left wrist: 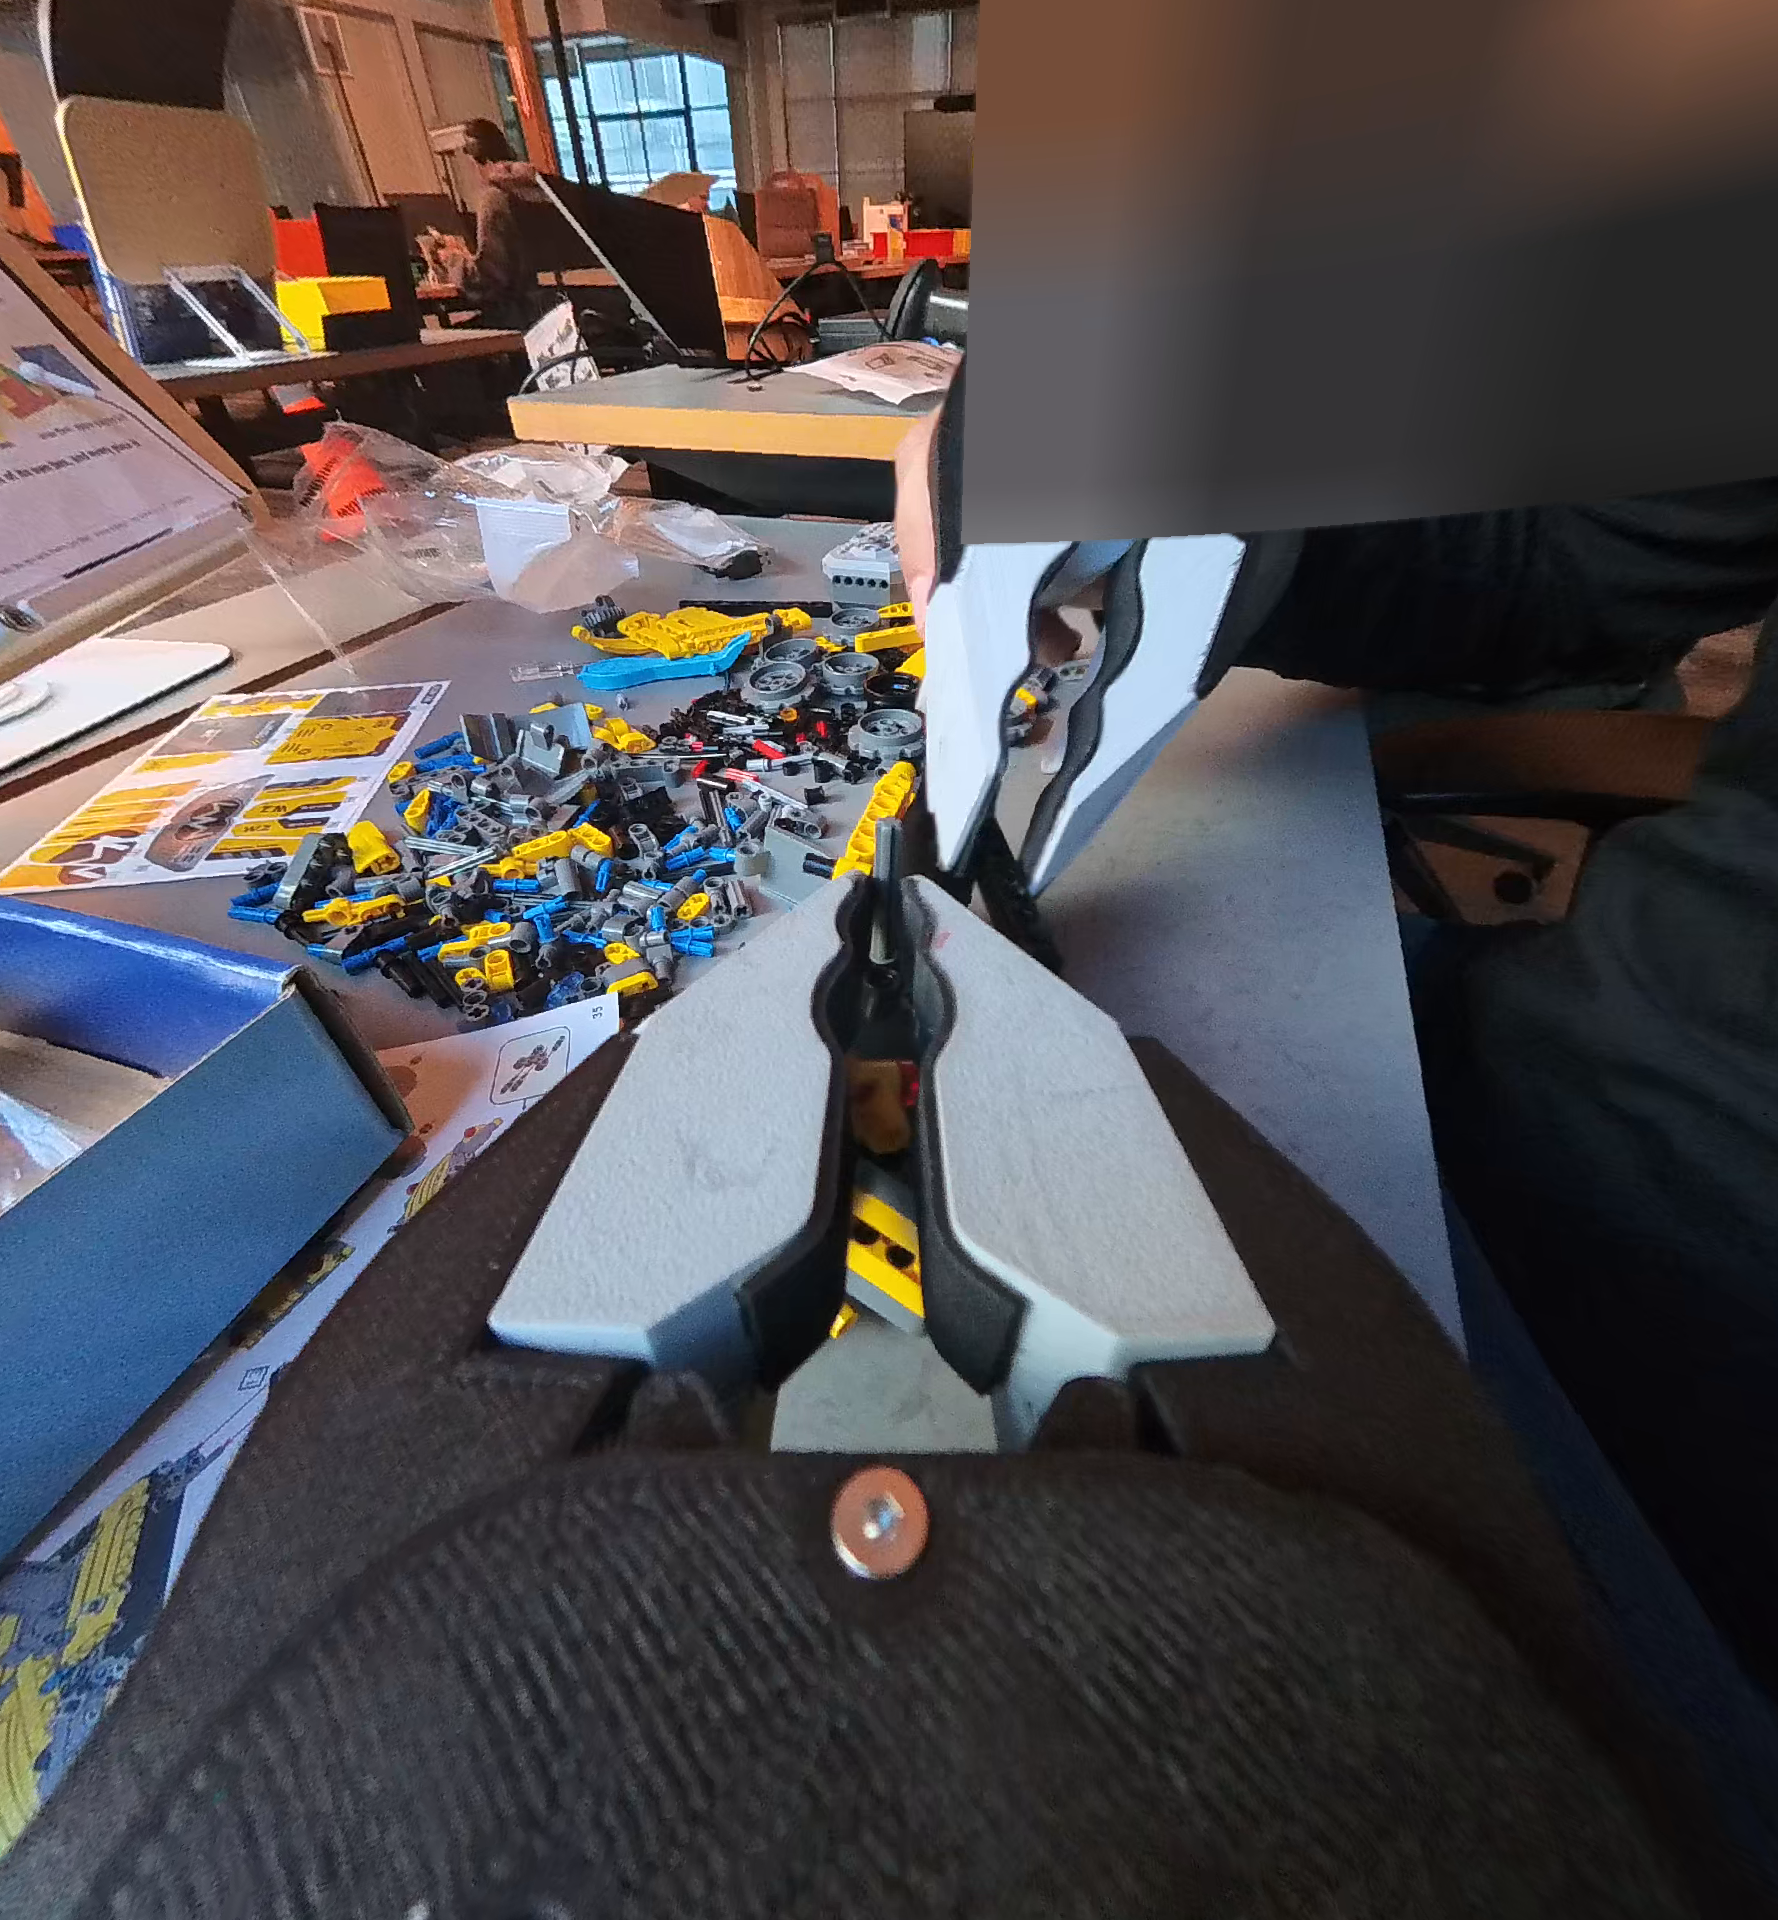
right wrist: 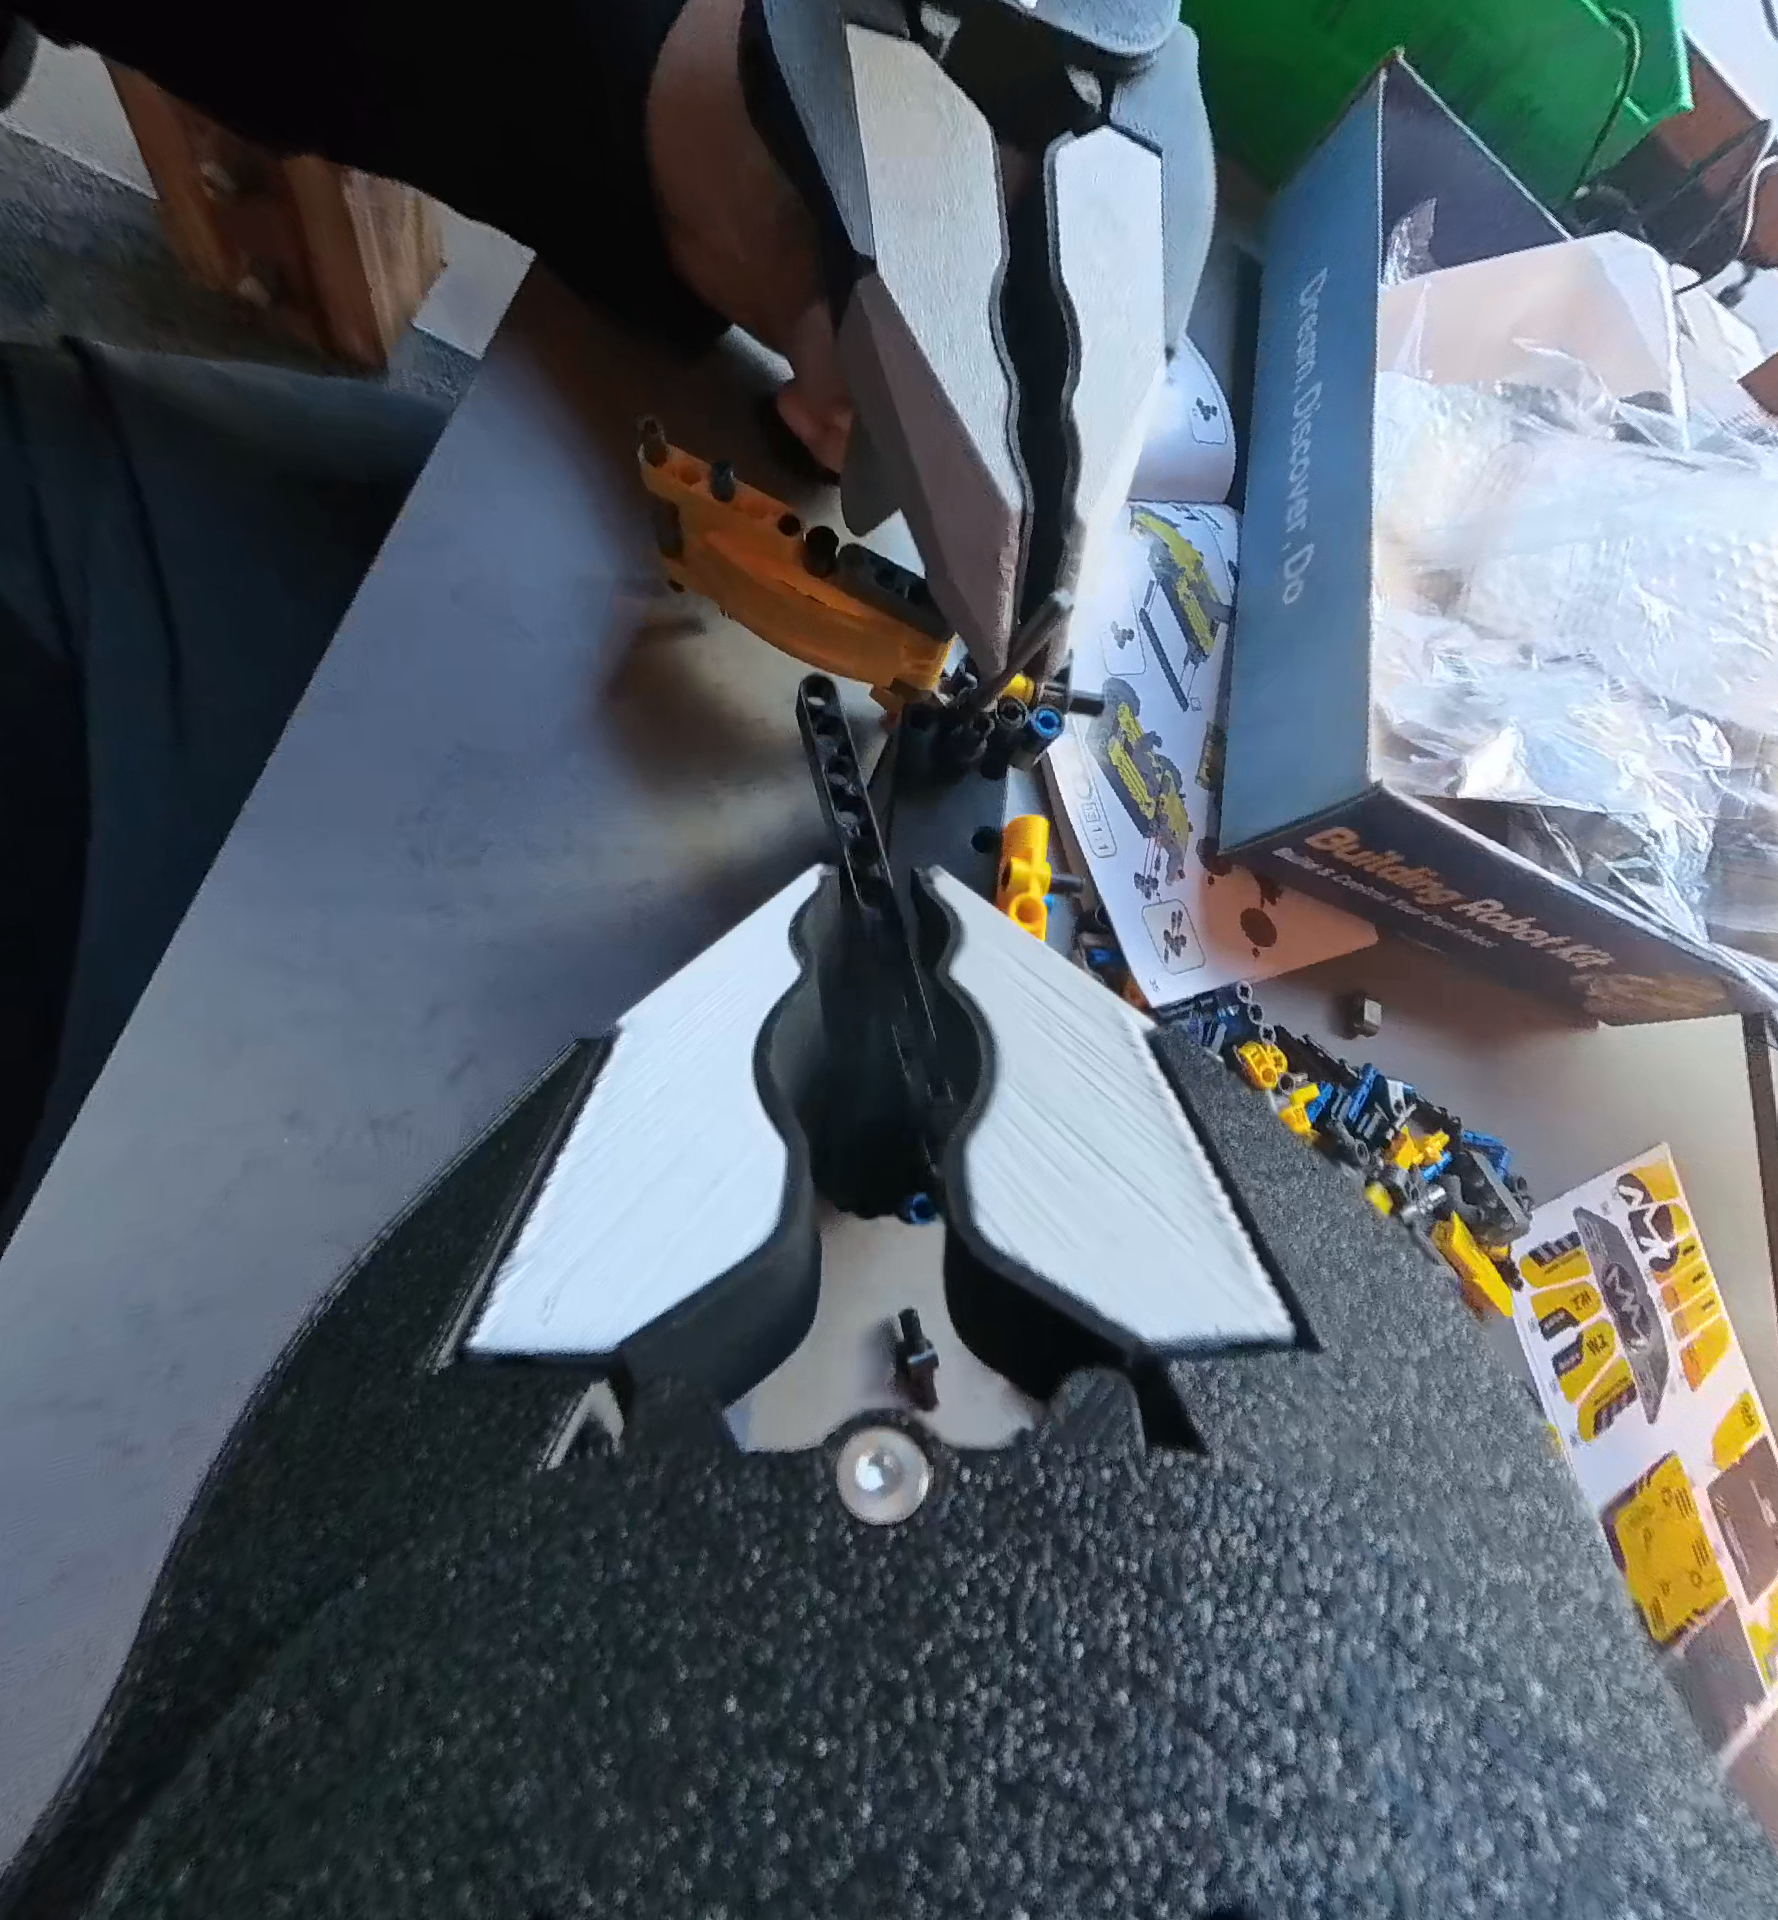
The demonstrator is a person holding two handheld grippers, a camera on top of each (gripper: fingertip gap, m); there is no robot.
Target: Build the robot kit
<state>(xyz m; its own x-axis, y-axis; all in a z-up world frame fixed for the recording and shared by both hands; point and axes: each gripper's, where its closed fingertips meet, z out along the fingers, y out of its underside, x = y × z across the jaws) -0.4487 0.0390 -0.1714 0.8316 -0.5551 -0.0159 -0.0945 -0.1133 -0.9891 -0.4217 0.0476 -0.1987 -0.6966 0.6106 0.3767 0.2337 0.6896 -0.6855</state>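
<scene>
In the left wrist view my left gripper (left wrist: pixel 883 885) is shut on a thin grey axle (left wrist: pixel 885 852) that sticks out past its tips. A yellow and black assembly (left wrist: pixel 880 1247) lies under its jaws. In the right wrist view my right gripper (right wrist: pixel 869 881) is shut on a long black beam with holes (right wrist: pixel 841 779), which points forward. The left gripper (right wrist: pixel 1015 665) comes down from above there, its tips at the end of the yellow and black assembly (right wrist: pixel 781 566), close to the beam's far end. The right gripper (left wrist: pixel 994 868) and black beam (left wrist: pixel 1015 904) also show in the left wrist view.
A pile of small blue, yellow, grey and black parts (left wrist: pixel 552 862) covers the grey table (left wrist: pixel 1228 935). A blue box (right wrist: pixel 1300 520) holds plastic bags (right wrist: pixel 1591 540). An instruction booklet (right wrist: pixel 1145 748), a sticker sheet (right wrist: pixel 1674 1403) and a loose black pin (right wrist: pixel 914 1361) lie nearby. A seated person is beside the table edge. One gripper's finger ends stand about 5 centimetres off the other's.
</scene>
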